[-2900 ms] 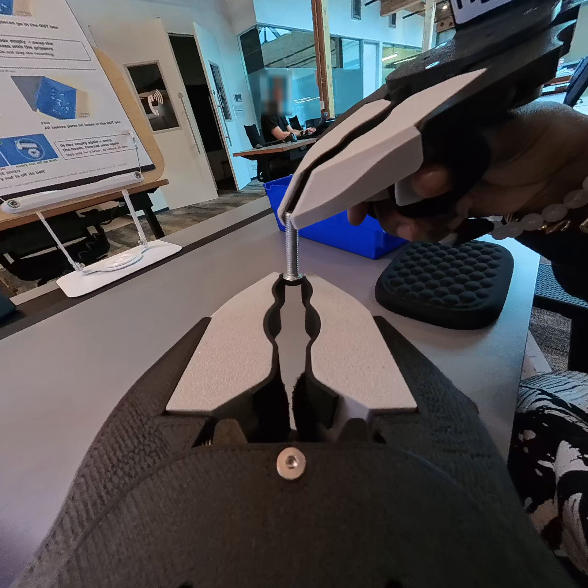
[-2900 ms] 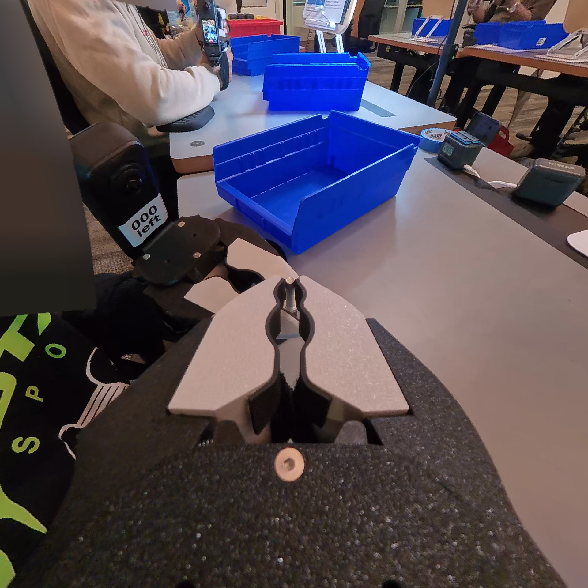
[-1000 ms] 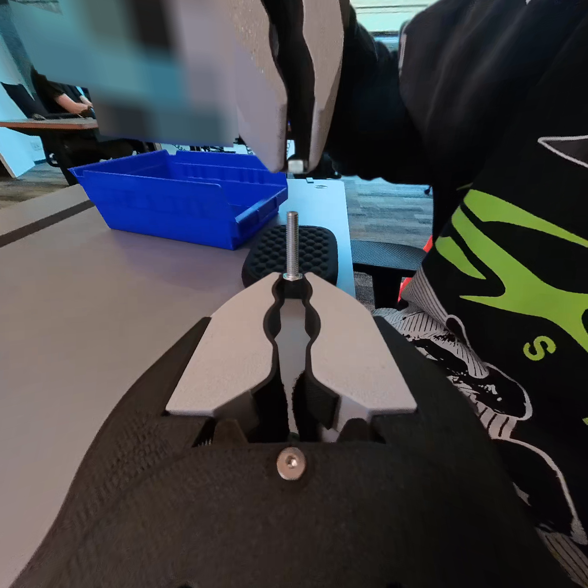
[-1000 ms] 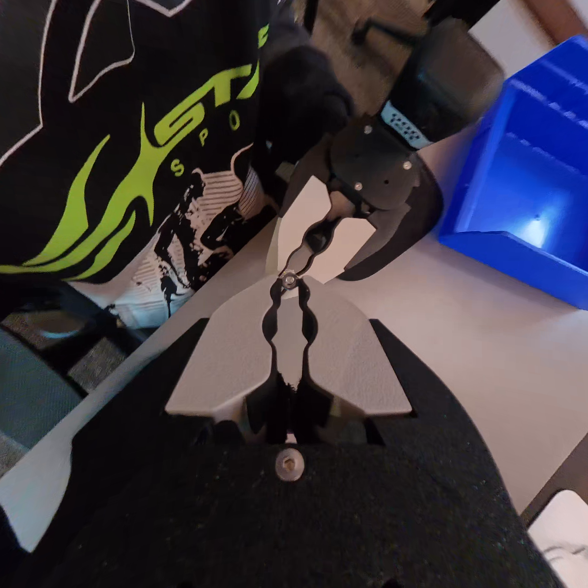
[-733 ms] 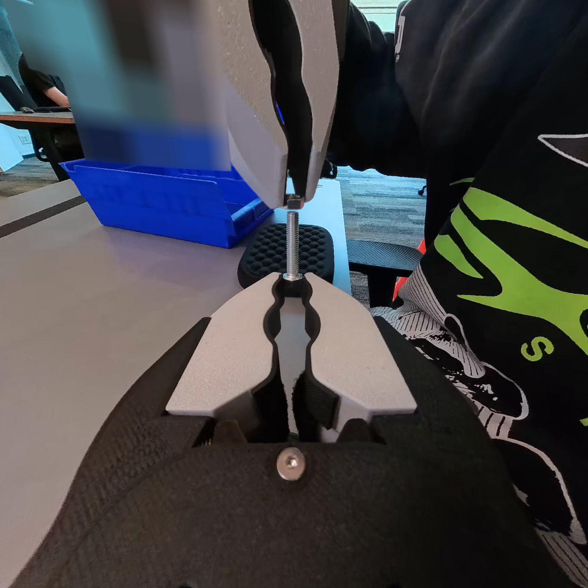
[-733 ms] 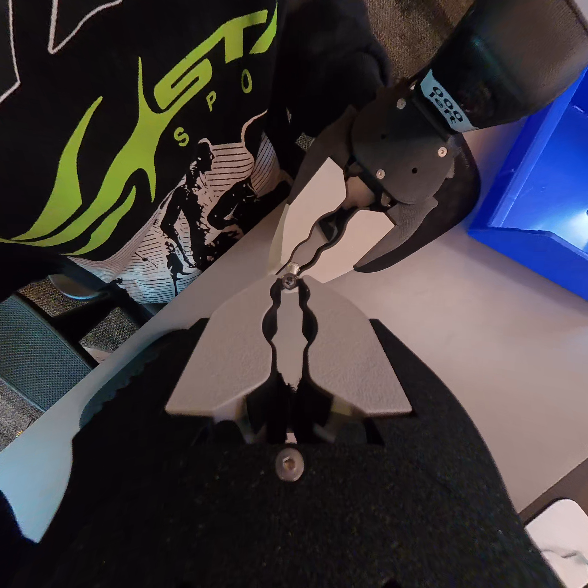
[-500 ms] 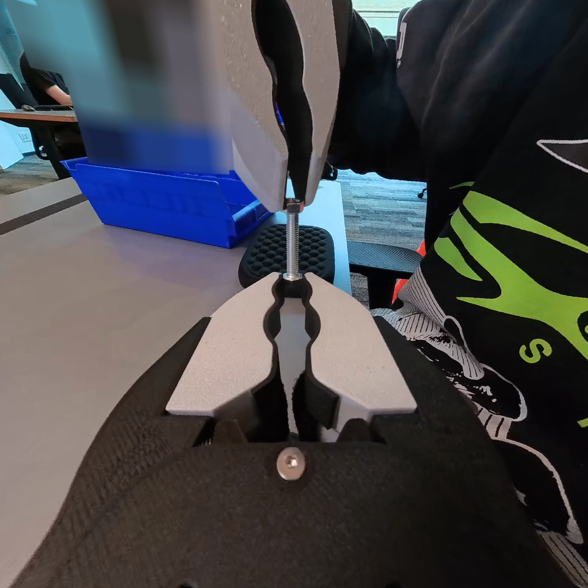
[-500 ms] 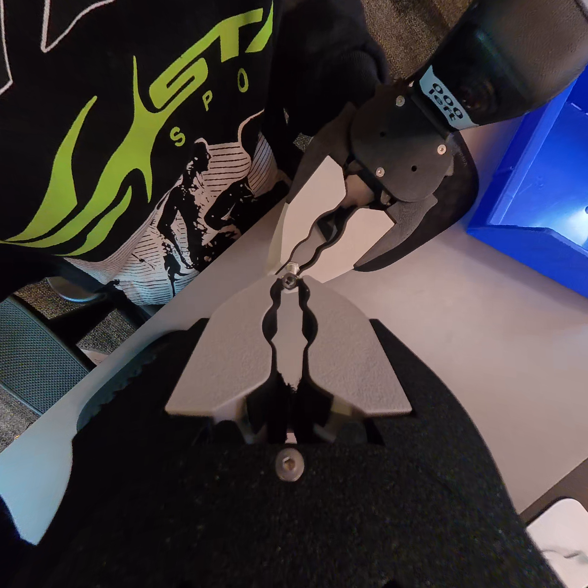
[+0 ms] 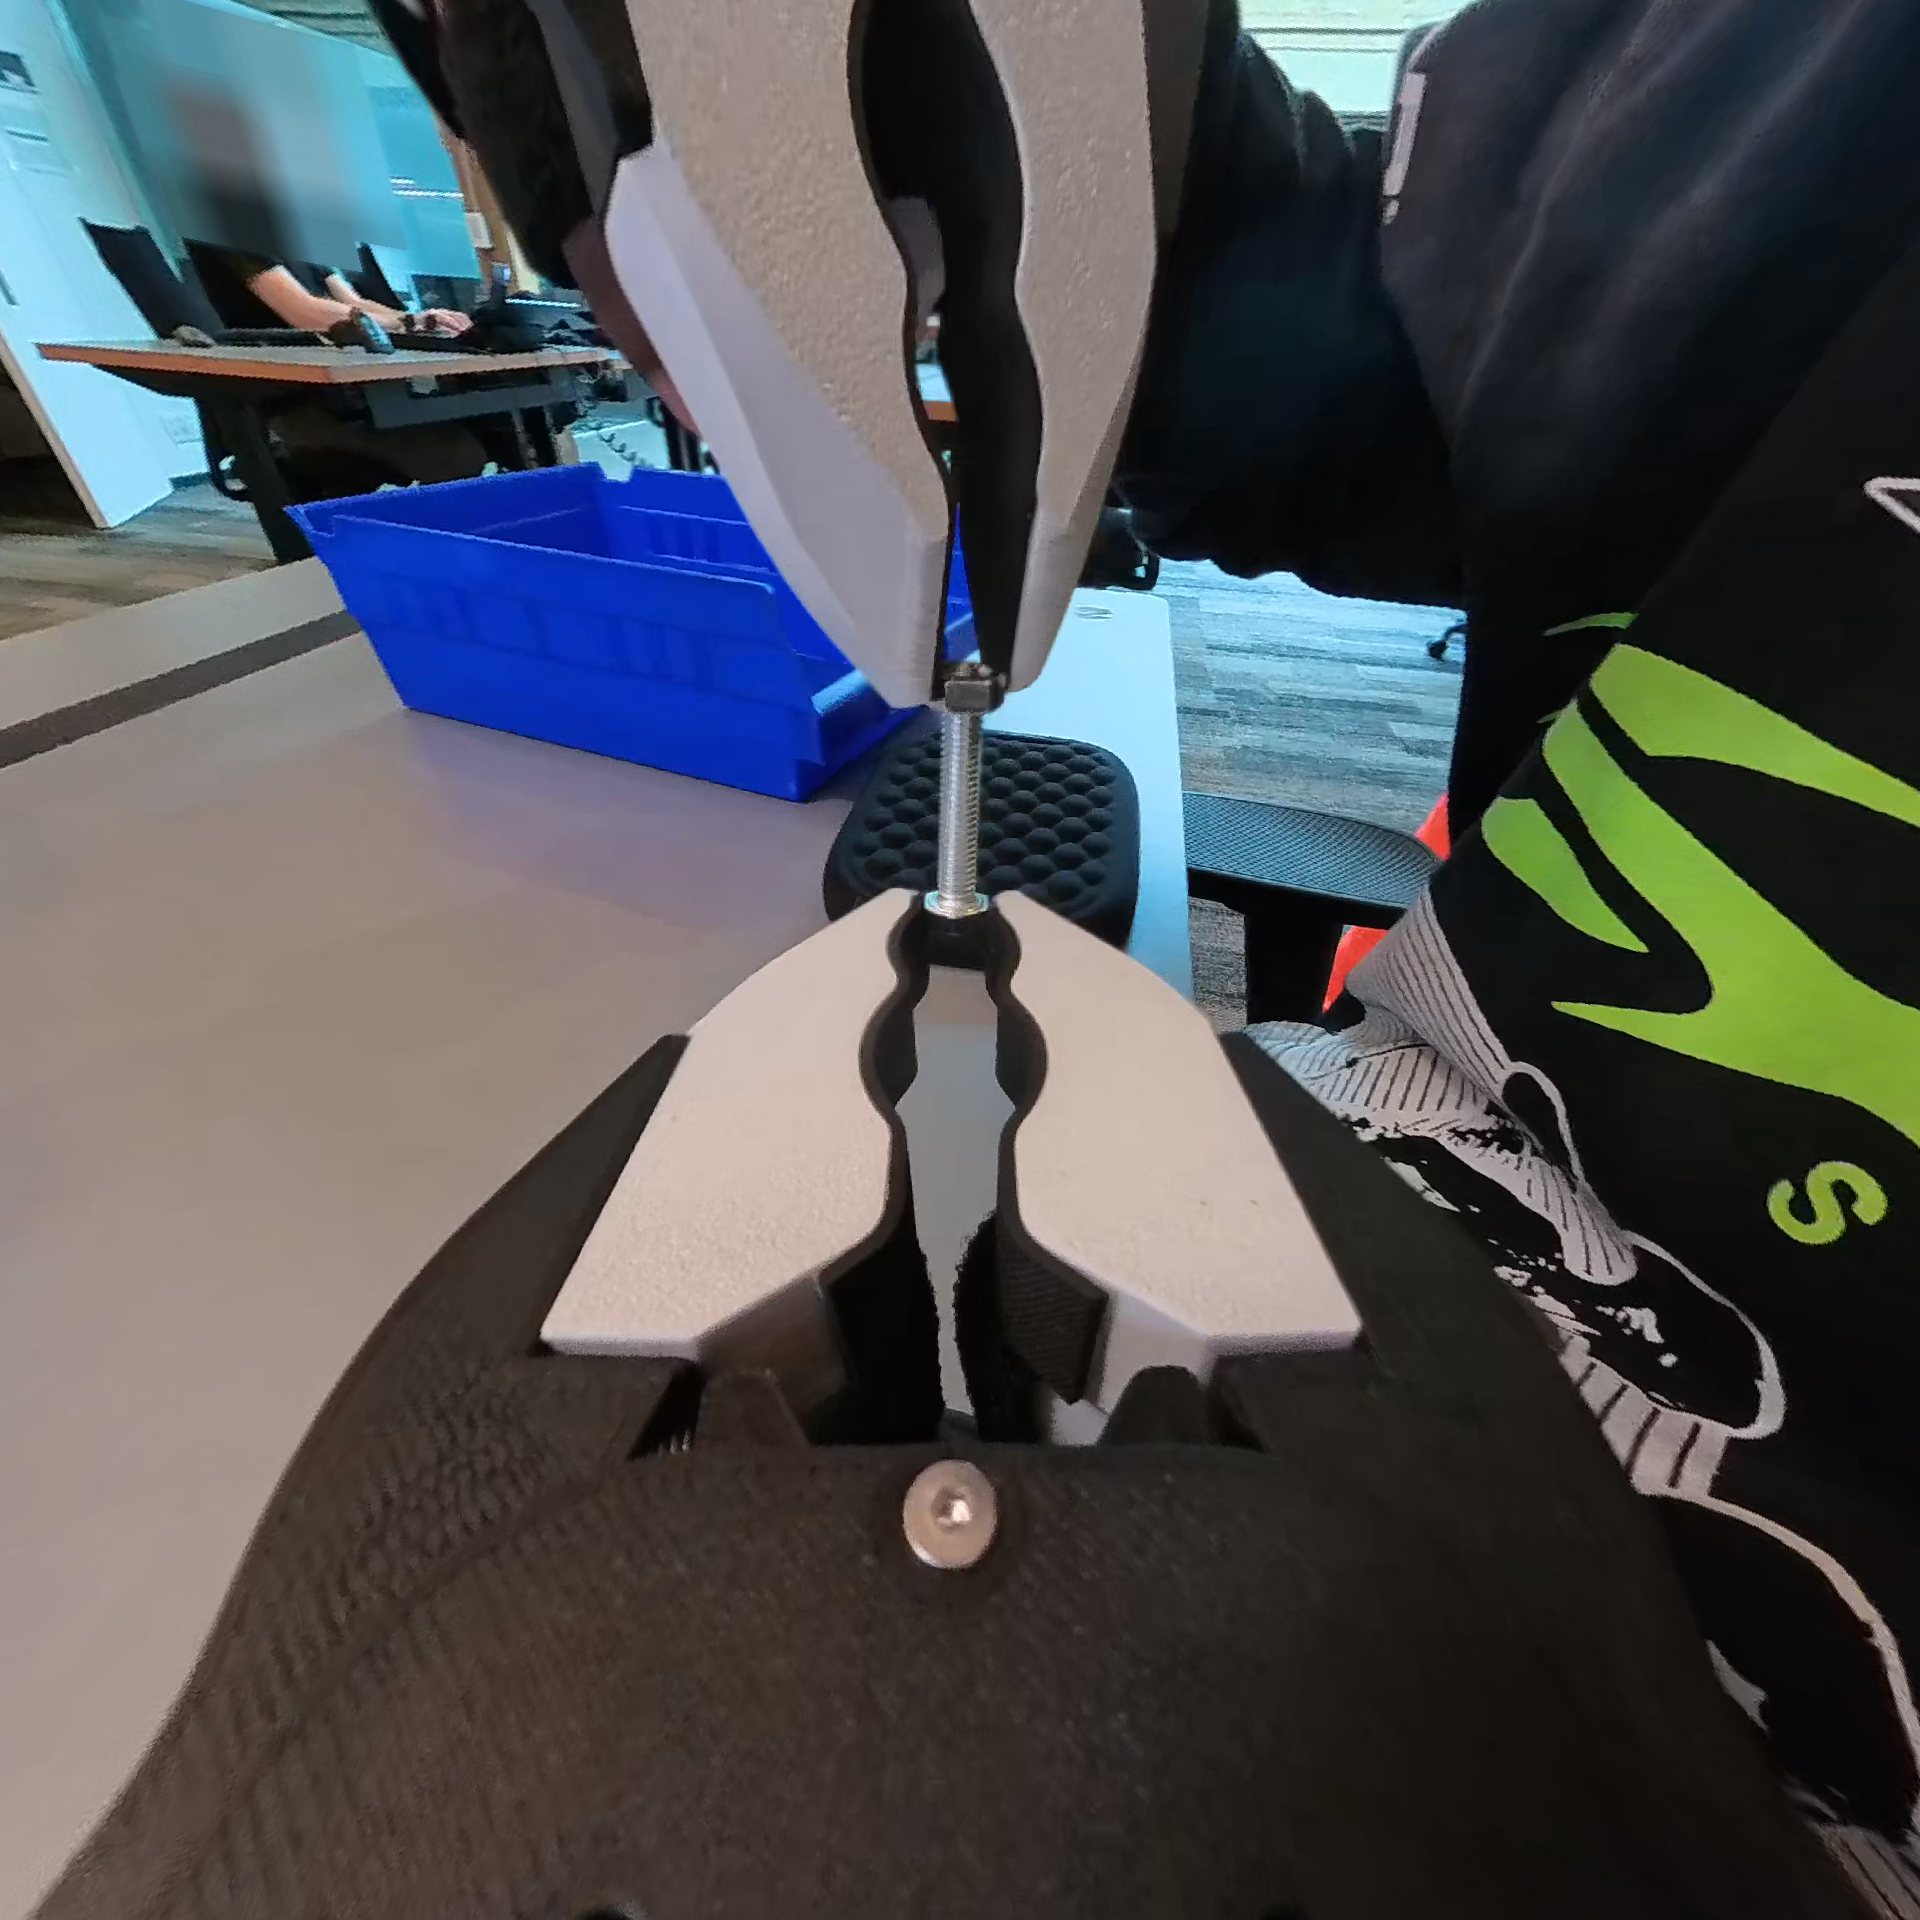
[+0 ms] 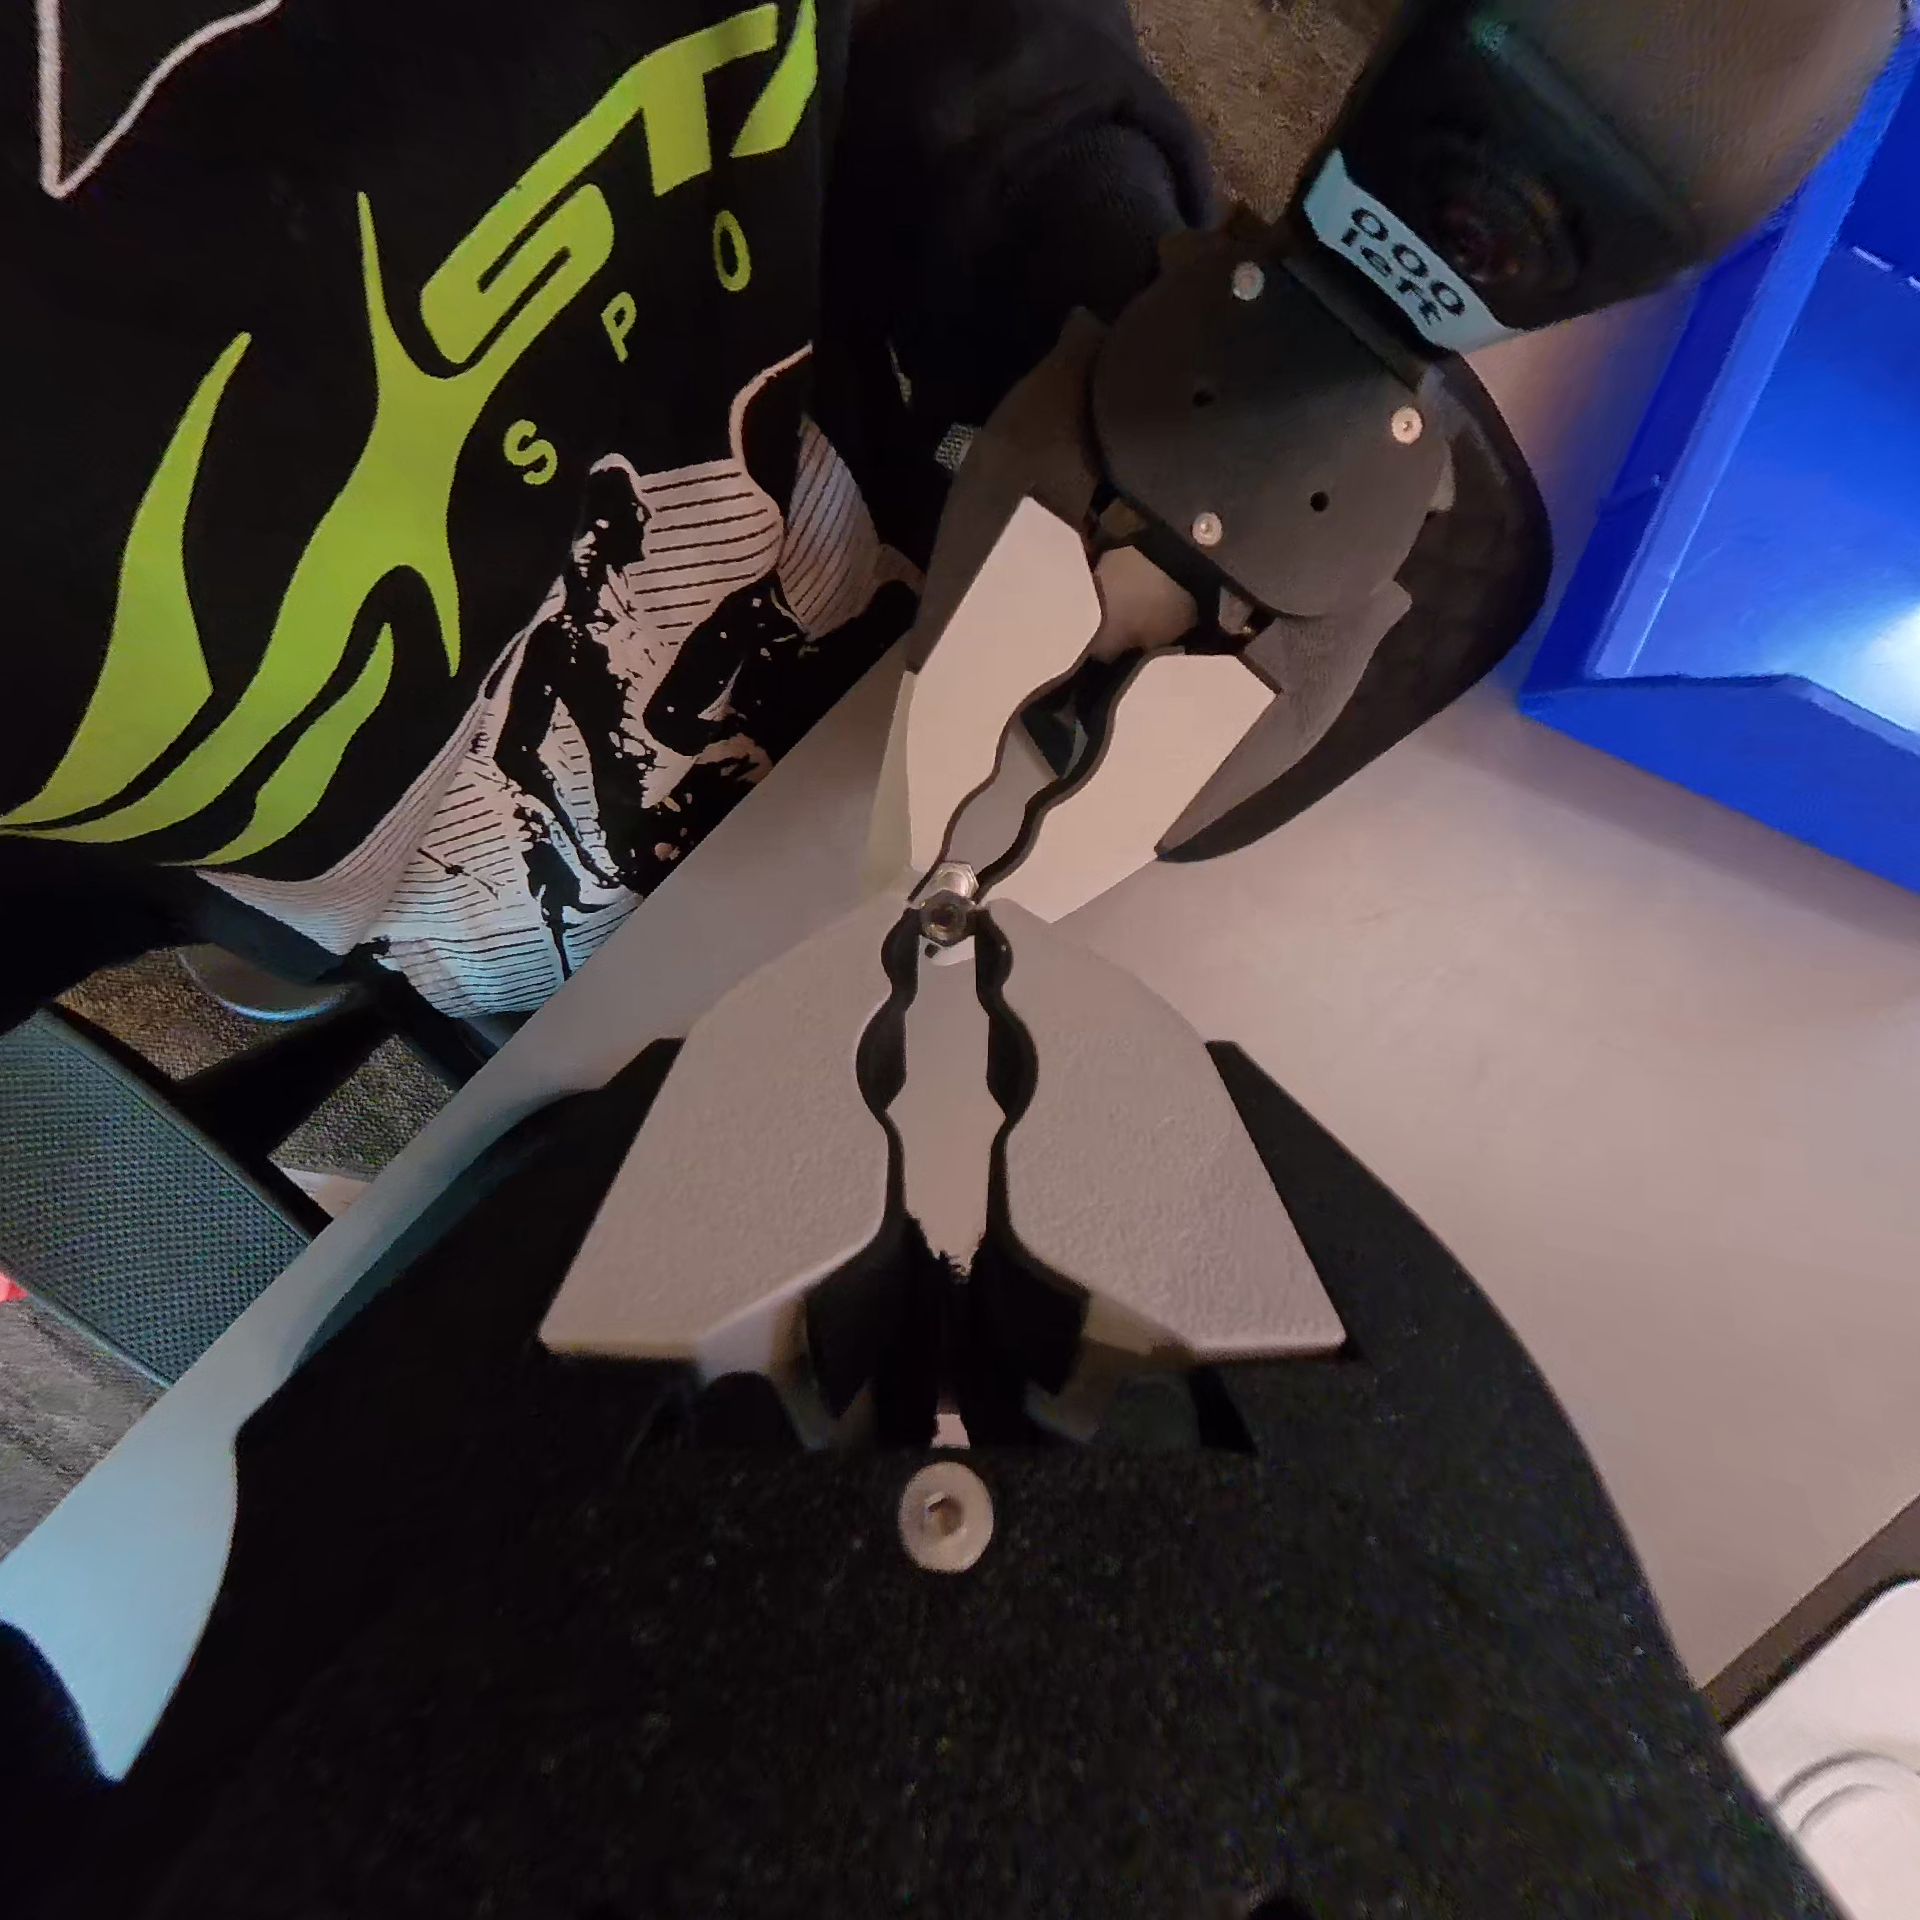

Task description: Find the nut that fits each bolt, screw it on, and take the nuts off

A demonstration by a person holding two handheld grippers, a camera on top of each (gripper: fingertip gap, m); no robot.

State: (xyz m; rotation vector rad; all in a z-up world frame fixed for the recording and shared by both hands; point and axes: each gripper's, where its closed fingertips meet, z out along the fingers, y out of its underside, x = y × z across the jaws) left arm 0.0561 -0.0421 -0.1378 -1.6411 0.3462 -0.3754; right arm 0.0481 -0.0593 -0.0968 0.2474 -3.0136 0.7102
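In the left wrist view my left gripper [image 9: 956, 920] is shut on the head of a silver bolt [image 9: 958, 805], whose threaded shaft stands straight up. My right gripper [image 9: 971, 675] comes down from above, shut on a small dark nut [image 9: 974, 688] that sits on the bolt's tip. In the right wrist view my right gripper [image 10: 940, 925] holds the nut [image 10: 938, 920] end-on. Just beyond it, the bolt [image 10: 953, 881] sits in the tips of the left gripper [image 10: 961, 878].
A blue bin [image 9: 582, 623] stands on the grey table [image 9: 312, 935] behind the grippers; it also shows in the right wrist view [image 10: 1766, 623]. A black dimpled pad [image 9: 1049, 821] lies near the table edge. A person's black and green shirt [image 9: 1662, 831] is close on the right. Tip to tip, the grippers are about 5 cm apart.
My right gripper, holding the nut just above the bolt a second ago, has come down so the nut now rests on the bolt's tip. My left gripper has kept its hold on the bolt.
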